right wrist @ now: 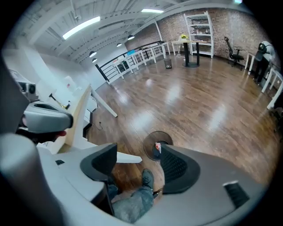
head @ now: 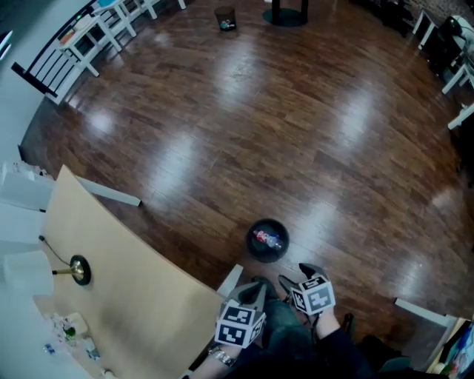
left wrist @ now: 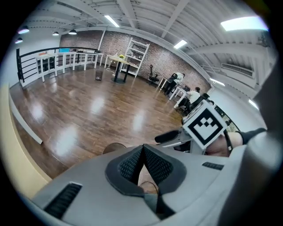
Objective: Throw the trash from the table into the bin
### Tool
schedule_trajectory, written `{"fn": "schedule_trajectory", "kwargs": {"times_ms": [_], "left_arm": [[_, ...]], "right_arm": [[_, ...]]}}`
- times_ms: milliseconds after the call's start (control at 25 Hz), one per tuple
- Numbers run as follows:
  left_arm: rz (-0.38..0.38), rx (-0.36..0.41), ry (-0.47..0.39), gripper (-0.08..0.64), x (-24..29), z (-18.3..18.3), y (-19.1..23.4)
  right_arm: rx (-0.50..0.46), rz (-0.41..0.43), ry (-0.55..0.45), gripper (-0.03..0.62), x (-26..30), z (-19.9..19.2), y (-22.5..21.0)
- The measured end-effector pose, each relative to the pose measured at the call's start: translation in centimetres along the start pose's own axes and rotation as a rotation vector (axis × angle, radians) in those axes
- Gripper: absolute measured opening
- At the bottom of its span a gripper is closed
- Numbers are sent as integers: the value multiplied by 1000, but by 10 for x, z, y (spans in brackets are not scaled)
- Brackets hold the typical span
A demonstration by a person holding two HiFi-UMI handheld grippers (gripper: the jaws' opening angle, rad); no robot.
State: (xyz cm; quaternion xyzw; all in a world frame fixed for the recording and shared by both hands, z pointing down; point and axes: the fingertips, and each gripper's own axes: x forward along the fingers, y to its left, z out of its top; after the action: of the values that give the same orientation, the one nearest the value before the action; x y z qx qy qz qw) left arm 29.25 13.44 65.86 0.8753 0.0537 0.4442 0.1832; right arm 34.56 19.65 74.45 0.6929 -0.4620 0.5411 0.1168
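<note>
Head view, looking steeply down at a wooden floor (head: 296, 133).

At far left I see one tan table (head: 133, 311) with a curved edge. One brass fitting (head: 78, 270) stands on it. Near its lower left corner lies a cluster of small items (head: 70, 327), too small for me to count or name.

Near the top edge, far across the room, is one small dark basket (head: 226, 18).

Along the bottom edge are my two grippers, each with one marker cube. The left gripper (head: 257, 292) sits just off the table's corner. In the left gripper view its jaws (left wrist: 142, 149) are clenched pad to pad, with nothing between them.

Just above and between the two grippers stands one round black bin (head: 266, 240) on the floor. Inside it lies one piece of red and white trash (head: 268, 238).

The right gripper (head: 298, 276) is just right of the left one, and the two are apart. In the right gripper view its jaws (right wrist: 138, 149) are released, spread wide and holding nothing. Between them I see only floor, one shoe (right wrist: 147, 178) and a leg in jeans. The bin (right wrist: 154, 140) shows beyond the jaws, partly hidden by the right jaw, with the trash (right wrist: 158, 147) visible in it.
</note>
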Motion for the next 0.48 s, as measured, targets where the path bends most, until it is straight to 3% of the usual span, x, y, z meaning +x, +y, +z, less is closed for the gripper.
{"fn": "schedule_trajectory", "kwargs": {"times_ms": [280,480], "left_arm": [[9,51,-47,3,-47,13,-19],[33,60,-80,3,-83,9,-19]], "right_arm": [[-63,73,-76,202,-80,23,55],[-141,137,-124,67,-102,35,100]]}}
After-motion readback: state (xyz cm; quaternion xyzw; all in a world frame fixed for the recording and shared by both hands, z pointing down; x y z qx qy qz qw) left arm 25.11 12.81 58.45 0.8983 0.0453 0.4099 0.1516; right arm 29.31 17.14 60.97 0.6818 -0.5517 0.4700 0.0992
